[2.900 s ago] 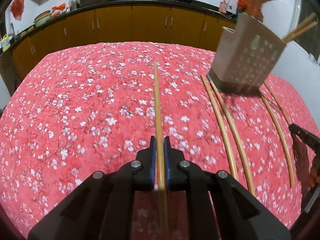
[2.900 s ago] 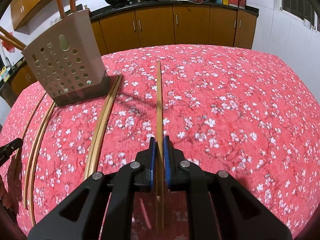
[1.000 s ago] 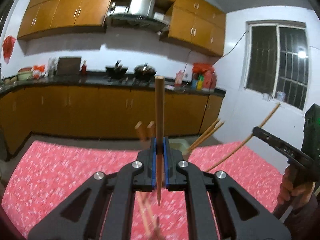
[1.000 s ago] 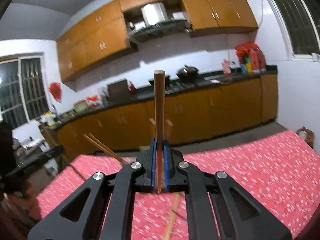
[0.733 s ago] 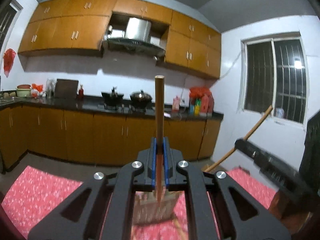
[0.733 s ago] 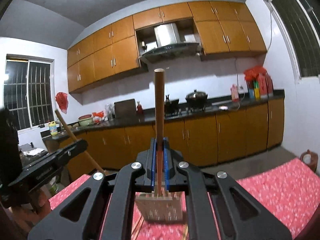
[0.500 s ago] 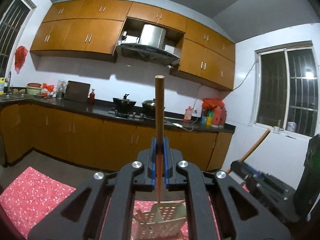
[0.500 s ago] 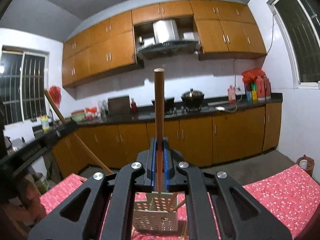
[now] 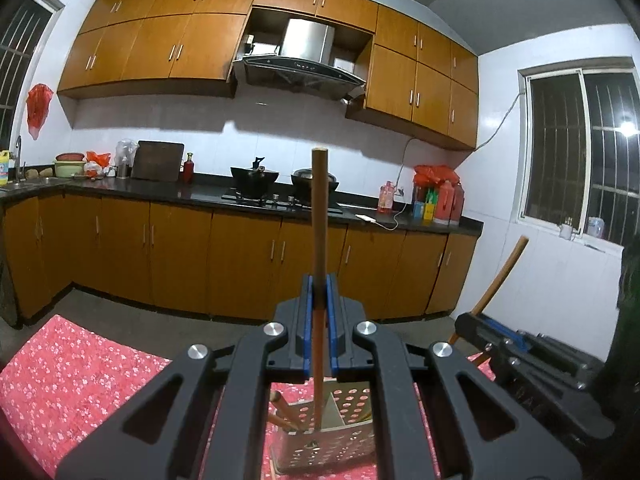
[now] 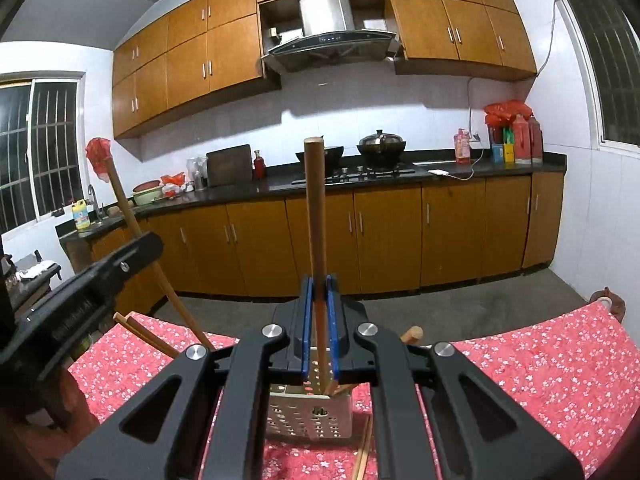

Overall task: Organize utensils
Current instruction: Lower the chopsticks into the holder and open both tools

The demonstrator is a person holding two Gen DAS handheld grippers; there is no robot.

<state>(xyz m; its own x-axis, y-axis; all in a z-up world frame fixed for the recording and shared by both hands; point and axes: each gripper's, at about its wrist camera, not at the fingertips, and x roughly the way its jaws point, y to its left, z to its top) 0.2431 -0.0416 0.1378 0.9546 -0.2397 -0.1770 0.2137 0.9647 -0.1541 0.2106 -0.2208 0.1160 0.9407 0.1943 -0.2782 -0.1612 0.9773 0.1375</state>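
My left gripper (image 9: 319, 280) is shut on a wooden chopstick (image 9: 320, 216) held upright, its lower end inside the perforated utensil holder (image 9: 352, 446) below. My right gripper (image 10: 318, 280) is shut on another wooden chopstick (image 10: 314, 208), also upright, its lower end at the holder's (image 10: 312, 416) opening. Other chopsticks (image 9: 280, 404) lean inside the holder. The right gripper also shows in the left wrist view (image 9: 500, 336) at the right, and the left gripper shows in the right wrist view (image 10: 132, 256) at the left.
The holder stands on a table with a red flowered cloth (image 10: 540, 380). A loose chopstick (image 10: 364, 448) lies on the cloth beside the holder. Kitchen cabinets and a counter (image 9: 240, 200) run along the far wall.
Both grippers lifted their chopsticks off the cloth, tipped them upright and brought them over the holder. Over the last half second both lowered the chopstick ends toward the holder.
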